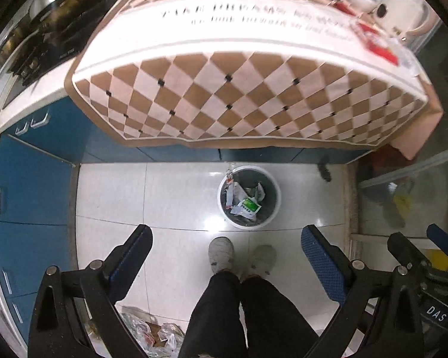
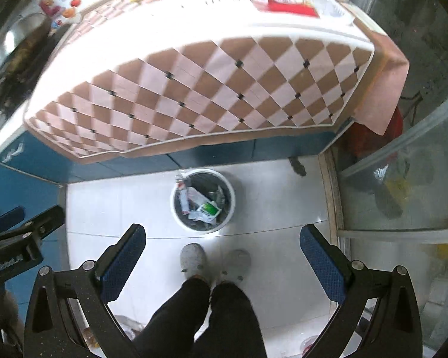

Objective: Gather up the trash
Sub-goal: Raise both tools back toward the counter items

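A white trash bin stands on the tiled floor below the counter and holds wrappers, one green and white. It also shows in the right wrist view. My left gripper is open and empty, high above the floor near the bin. My right gripper is open and empty at a similar height. A red packet and other items lie on the checkered tablecloth at the far right of the counter.
Blue cabinets line the left side. A stove sits at the far left of the counter. A glass door is on the right. The person's shoes stand before the bin. Plastic bags lie on the floor.
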`<action>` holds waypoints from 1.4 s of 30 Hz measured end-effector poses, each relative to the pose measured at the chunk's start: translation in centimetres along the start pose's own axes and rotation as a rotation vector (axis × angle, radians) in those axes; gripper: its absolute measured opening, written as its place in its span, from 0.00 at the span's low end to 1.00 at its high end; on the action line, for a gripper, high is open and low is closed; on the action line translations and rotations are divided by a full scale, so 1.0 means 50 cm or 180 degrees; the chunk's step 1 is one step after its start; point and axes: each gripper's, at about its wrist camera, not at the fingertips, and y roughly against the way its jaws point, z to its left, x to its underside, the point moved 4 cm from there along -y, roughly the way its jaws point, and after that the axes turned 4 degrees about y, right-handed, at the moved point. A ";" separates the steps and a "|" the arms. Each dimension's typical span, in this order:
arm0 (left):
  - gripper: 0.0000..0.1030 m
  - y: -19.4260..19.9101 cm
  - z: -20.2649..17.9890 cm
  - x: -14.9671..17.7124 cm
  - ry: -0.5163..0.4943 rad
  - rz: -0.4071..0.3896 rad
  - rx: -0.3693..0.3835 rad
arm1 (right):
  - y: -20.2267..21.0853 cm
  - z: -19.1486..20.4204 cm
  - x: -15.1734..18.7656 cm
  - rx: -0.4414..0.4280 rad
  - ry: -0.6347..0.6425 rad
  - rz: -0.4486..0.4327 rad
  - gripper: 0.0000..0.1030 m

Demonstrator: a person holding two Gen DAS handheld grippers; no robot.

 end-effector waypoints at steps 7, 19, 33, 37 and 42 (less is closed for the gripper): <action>0.99 0.092 0.022 -0.060 -0.0026 -0.0207 0.0089 | 0.135 0.014 -0.012 -0.0084 -0.0173 -0.0183 1.00; 1.00 0.197 0.029 -0.360 -0.0003 -0.1173 -0.0101 | 0.219 0.019 -0.250 -0.0359 -0.0699 -0.0733 1.00; 0.99 -0.058 -0.148 -0.801 0.0450 -0.0472 -0.0038 | -0.038 -0.192 -0.792 -0.0441 -0.0879 -0.0612 1.00; 0.91 -0.177 -0.281 -0.905 0.0338 -0.0126 0.0278 | -0.147 -0.277 -0.926 -0.0420 -0.0886 -0.0449 1.00; 0.71 -0.303 -0.417 -0.978 0.0121 0.0190 0.0413 | -0.240 -0.336 -1.028 -0.0386 -0.0817 -0.0303 0.91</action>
